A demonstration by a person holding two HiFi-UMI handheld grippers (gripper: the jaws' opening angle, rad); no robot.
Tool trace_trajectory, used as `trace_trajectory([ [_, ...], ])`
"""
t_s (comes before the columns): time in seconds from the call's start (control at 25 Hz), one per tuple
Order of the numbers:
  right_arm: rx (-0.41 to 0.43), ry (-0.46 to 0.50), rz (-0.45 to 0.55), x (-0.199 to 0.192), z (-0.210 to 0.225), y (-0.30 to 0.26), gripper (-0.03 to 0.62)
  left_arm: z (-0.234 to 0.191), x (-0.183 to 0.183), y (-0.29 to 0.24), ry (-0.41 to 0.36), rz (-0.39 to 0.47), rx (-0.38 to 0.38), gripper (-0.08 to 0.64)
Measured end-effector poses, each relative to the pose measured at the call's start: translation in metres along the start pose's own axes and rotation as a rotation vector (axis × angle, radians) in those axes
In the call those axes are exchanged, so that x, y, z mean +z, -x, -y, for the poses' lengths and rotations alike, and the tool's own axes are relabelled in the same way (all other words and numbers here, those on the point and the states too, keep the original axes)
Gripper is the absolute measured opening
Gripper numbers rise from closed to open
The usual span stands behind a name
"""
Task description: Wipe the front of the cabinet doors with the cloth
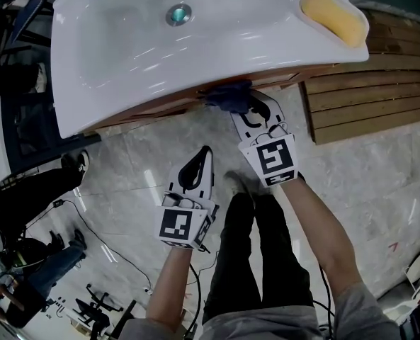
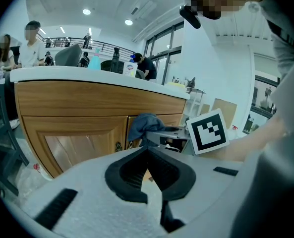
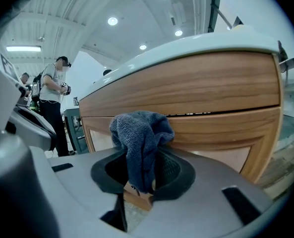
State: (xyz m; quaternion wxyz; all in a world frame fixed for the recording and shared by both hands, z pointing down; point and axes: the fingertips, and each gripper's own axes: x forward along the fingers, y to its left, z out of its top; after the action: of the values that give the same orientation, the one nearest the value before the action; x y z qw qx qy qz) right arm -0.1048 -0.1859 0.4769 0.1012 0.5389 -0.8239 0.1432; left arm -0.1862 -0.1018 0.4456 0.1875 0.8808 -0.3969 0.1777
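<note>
A dark blue cloth [image 1: 227, 96] is pressed against the top of the wooden cabinet front [image 1: 153, 109] under the white basin, with my right gripper [image 1: 246, 109] shut on it. In the right gripper view the cloth [image 3: 139, 133] bunches up out of the jaws and touches the cabinet door [image 3: 226, 133]. My left gripper [image 1: 198, 163] hangs lower, away from the cabinet, shut with nothing in it. The left gripper view has its jaws [image 2: 147, 175] closed, the cloth [image 2: 143, 124] at the seam between two doors [image 2: 77, 143], and the right gripper's marker cube [image 2: 207, 131] beside it.
The white sink basin [image 1: 125, 41] overhangs the cabinet, with a yellow sponge [image 1: 333, 16] at its right corner. Wooden slats [image 1: 365, 98] lie on the floor to the right. Cables [image 1: 89, 225] and another person's shoes [image 1: 75, 163] are at the left.
</note>
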Motion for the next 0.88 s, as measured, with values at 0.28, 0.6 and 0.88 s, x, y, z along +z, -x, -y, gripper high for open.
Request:
trace_trajectory([
  [0.28, -0.069, -0.032, 0.001, -0.006, 0.036, 0.018, 0.094, 0.015, -0.002, -0.012, 0.003, -0.007, -0.020, 0.006],
  [0.6, -0.143, -0.050, 0.004, -0.010, 0.077, 0.041, 0.092, 0.040, 0.001, -0.031, -0.012, -0.012, -0.064, 0.006],
  [0.88, -0.201, -0.046, 0.010, -0.016, 0.111, 0.055, 0.092, 0.056, 0.001, -0.053, -0.027, -0.024, -0.103, 0.006],
])
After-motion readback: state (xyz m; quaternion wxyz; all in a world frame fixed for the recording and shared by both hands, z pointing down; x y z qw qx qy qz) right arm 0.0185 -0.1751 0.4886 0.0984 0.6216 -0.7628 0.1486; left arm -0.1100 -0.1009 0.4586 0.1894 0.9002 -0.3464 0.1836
